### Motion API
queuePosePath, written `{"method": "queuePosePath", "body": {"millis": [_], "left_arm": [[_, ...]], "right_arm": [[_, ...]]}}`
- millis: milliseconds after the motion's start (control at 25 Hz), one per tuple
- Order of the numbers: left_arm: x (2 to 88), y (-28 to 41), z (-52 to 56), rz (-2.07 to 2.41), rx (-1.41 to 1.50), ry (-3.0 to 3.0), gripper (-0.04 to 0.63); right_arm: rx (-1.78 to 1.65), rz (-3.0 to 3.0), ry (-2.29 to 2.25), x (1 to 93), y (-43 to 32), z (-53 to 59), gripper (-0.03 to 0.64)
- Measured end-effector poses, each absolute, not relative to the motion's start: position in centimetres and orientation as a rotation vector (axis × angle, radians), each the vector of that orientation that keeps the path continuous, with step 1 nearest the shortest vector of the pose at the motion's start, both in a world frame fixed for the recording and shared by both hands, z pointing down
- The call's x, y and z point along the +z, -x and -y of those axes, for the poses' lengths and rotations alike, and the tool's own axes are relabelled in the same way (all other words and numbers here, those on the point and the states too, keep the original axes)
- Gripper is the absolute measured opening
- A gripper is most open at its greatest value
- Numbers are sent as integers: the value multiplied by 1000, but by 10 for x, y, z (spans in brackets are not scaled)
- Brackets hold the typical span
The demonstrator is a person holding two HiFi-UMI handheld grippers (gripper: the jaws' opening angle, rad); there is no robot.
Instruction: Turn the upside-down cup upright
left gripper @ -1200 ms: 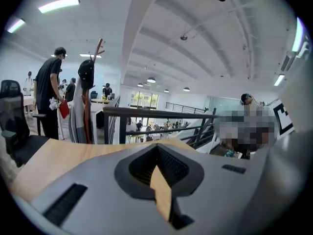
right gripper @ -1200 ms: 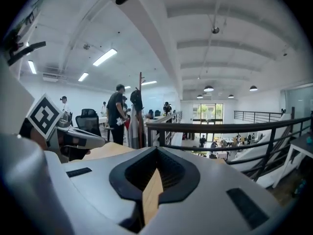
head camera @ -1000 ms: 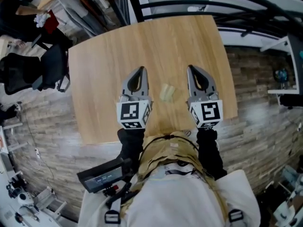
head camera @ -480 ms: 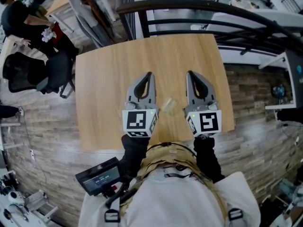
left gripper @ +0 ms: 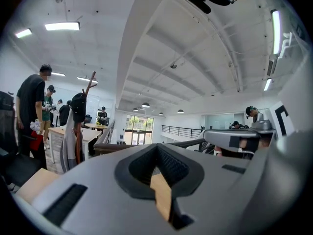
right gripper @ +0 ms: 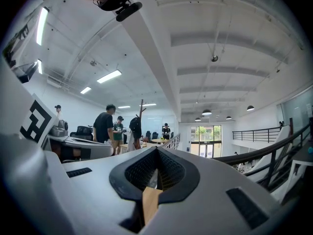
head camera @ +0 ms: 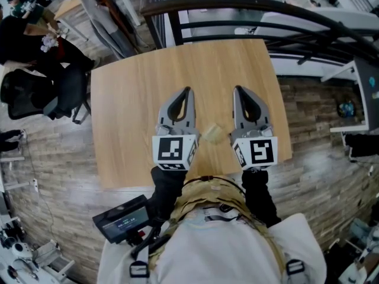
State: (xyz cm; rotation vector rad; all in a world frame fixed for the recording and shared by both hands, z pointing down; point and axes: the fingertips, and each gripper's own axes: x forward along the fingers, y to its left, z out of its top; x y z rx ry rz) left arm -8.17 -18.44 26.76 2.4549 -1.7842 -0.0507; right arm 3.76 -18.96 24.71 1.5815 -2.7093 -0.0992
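The cup sat on the wooden table, near the edge closest to the person. It was a small cup, pale yellow and a bit see-through. It looked tiny in the head view, so I could not tell which end was up. It sat between the two grippers and nothing touched it.

The left gripper was held up over the table, just left of the cup. Its two jaws were pressed together at the tips, and nothing was in them. In the left gripper view the dark pads met at a point, and only a thin strip of the brown table showed through the gap behind them.

The right gripper was held up just right of the cup. Its jaws were closed tight too, with nothing inside. The right gripper view showed the same thing: pads together and a little bit of table wood below.

Both grippers pointed away from the person, side by side, with a space between them. Each one had a white cube with black square marks at the back.

The table stood on a floor of gray wood planks. A black office chair stood off to the left. A dark curved railing ran past the far side of the table. Far off in the big white room some people stood by other tables.
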Motion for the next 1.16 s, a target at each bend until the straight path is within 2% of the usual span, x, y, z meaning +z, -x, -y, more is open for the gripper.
{"method": "queuePosePath", "body": {"millis": [1160], "left_arm": [[273, 51, 187, 1681, 5, -2512, 2]], "right_arm": [[-50, 2655, -1666, 254, -64, 187, 21]]}}
